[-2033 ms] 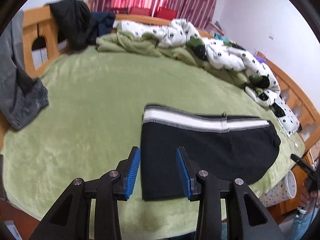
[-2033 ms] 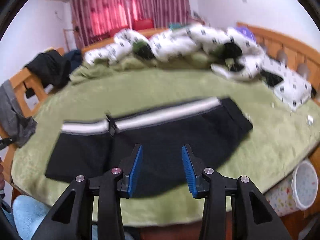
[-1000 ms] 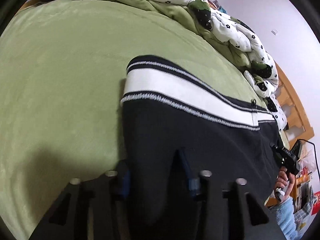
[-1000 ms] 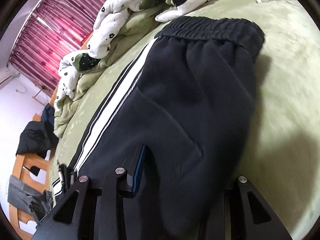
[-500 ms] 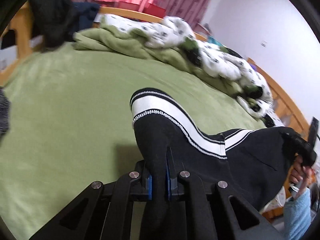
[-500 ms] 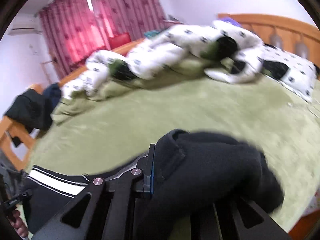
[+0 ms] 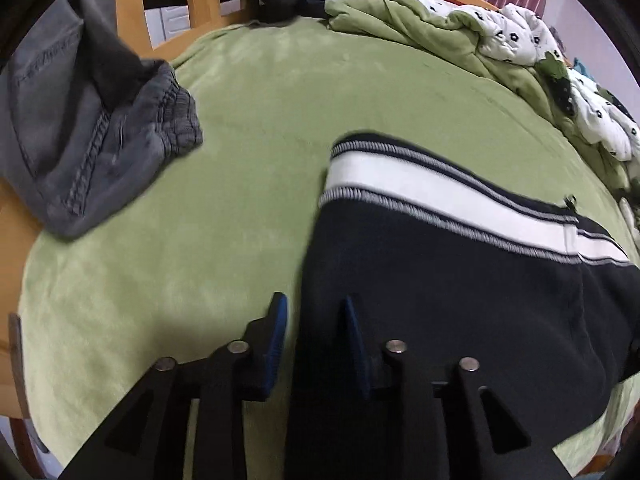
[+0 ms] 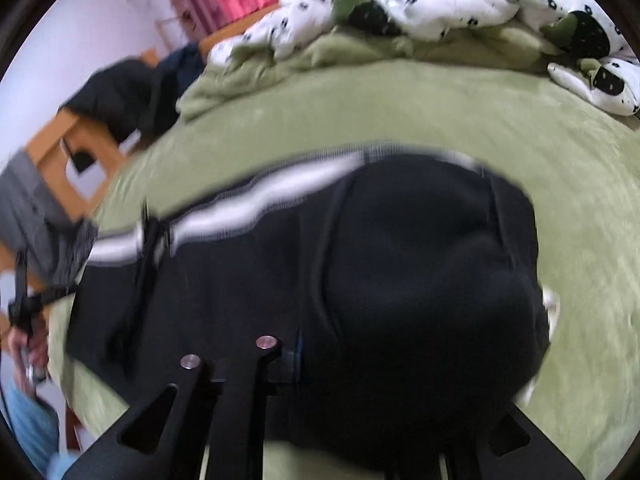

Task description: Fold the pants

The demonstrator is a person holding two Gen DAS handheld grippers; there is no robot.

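Observation:
The black pants (image 7: 440, 280) with a white side stripe lie on the green bed cover (image 7: 248, 128). In the left wrist view my left gripper (image 7: 314, 332) is open, its blue pads astride the pants' left edge, with cloth between them. In the right wrist view the pants (image 8: 400, 264) bulge up in a fold over my right gripper (image 8: 320, 354). That fold hides the right finger and most of the pads, so the grip cannot be made out. The view is blurred.
Grey jeans (image 7: 92, 132) hang over the wooden bed frame (image 7: 208, 4) at the left. A rumpled green and white spotted duvet (image 7: 500, 40) lies along the far side. Dark clothes (image 8: 128, 92) sit on the frame corner.
My left gripper has opened and let the pants' edge down onto the bed. The right end of the pants has been carried leftward over the rest.

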